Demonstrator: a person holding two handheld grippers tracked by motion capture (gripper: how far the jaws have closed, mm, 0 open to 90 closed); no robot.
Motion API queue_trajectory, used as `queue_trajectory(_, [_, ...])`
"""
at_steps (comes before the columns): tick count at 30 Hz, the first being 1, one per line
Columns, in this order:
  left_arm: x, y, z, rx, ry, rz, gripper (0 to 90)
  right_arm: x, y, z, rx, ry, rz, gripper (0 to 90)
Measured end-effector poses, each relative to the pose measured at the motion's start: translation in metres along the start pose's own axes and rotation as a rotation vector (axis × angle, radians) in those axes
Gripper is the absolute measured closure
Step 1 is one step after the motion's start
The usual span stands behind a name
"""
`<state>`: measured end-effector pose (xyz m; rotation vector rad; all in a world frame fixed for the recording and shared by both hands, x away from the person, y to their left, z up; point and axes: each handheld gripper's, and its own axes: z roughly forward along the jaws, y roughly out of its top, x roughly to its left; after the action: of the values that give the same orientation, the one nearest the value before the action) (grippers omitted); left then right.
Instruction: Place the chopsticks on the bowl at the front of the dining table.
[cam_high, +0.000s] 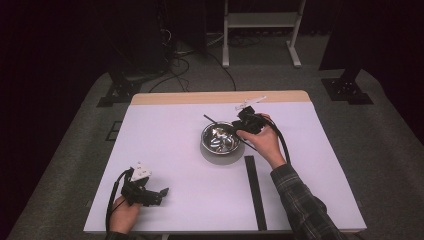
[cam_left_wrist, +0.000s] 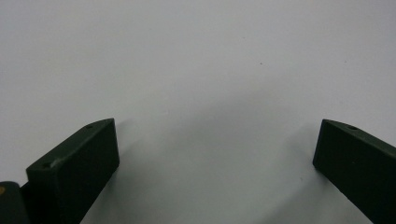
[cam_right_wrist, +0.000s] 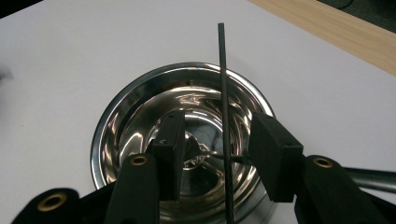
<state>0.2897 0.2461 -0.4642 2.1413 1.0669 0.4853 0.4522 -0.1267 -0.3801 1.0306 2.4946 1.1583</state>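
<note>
rod: thin dark rod (cam_right_wrist: 223, 93) stands in the steel bowl (cam_right_wrist: 135, 116), leaning over the far rim; in the high view its tip (cam_high: 208, 119) pokes out past the bowl's upper left edge
rod vs fingers: runs up between the two pads, nearer the right-hand pad (cam_right_wrist: 273, 154); gap visible on both sides, no pad pressing it
right gripper: (cam_right_wrist: 219, 156) jaws partly apart, gripping nothing; held over the bowl's right rim by the right hand (cam_high: 262, 137)
left gripper: (cam_left_wrist: 215, 154) jaws wide apart, nothing between them; resting low at the near left of the table, held by the left hand (cam_high: 124, 212)
bowl: near table centre, shiny inside
surface: white table top (cam_high: 170, 150); wooden strip (cam_high: 220, 97) on far edge; black strip (cam_high: 254, 190) lying near right of centre
room: dark; grey carpet (cam_high: 390, 150); white frame legs (cam_high: 260, 30) and cables (cam_high: 175, 65) behind the table
</note>
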Motion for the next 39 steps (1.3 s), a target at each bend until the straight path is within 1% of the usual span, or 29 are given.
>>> queue_trajectory(4, [0.0, 0.0, 0.0, 0.0, 0.0, 0.0, 0.0, 0.0, -0.004, -0.011, -0.014, -0.002, 0.002, 53.3])
queue_trajectory(7, [0.0, 0.0, 0.0, 0.0, 0.0, 0.0, 0.0, -0.001, -0.008, -0.021, -0.032, -0.012, 0.003, 51.8])
queue_trajectory(10, [0.0, 0.0, 0.0, 0.0, 0.0, 0.0, 0.0, -0.003, -0.013, -0.031, -0.04, -0.02, 0.018, 50.3])
queue_trajectory(11, [0.0, 0.0, 0.0, 0.0, 0.0, 0.0, 0.0, -0.004, -0.015, -0.034, -0.046, -0.024, 0.013, 50.2])
queue_trajectory(14, [0.0, 0.0, 0.0, -0.001, 0.0, 0.0, 0.0, -0.007, -0.022, -0.043, -0.046, -0.043, 0.029, 50.0])
queue_trajectory(19, [0.0, 0.0, 0.0, 0.0, 0.0, 0.0, 0.0, -0.013, -0.034, -0.055, -0.052, -0.061, 0.043, 49.1])
queue_trajectory(26, [0.0, 0.0, 0.0, 0.001, 0.001, 0.001, 0.0, -0.02, -0.055, -0.074, -0.069, -0.088, 0.075, 47.3])
queue_trajectory(28, [0.0, 0.0, 0.0, 0.002, 0.003, 0.006, 0.0, -0.021, -0.059, -0.077, -0.07, -0.094, 0.076, 46.7])
queue_trajectory(34, [0.0, 0.0, 0.0, 0.002, 0.001, 0.002, 0.0, -0.023, -0.078, -0.087, -0.076, -0.108, 0.091, 45.6])
queue_trajectory(39, [0.0, 0.0, 0.0, 0.002, 0.002, 0.004, 0.0, -0.023, -0.094, -0.091, -0.067, -0.12, 0.103, 44.7])
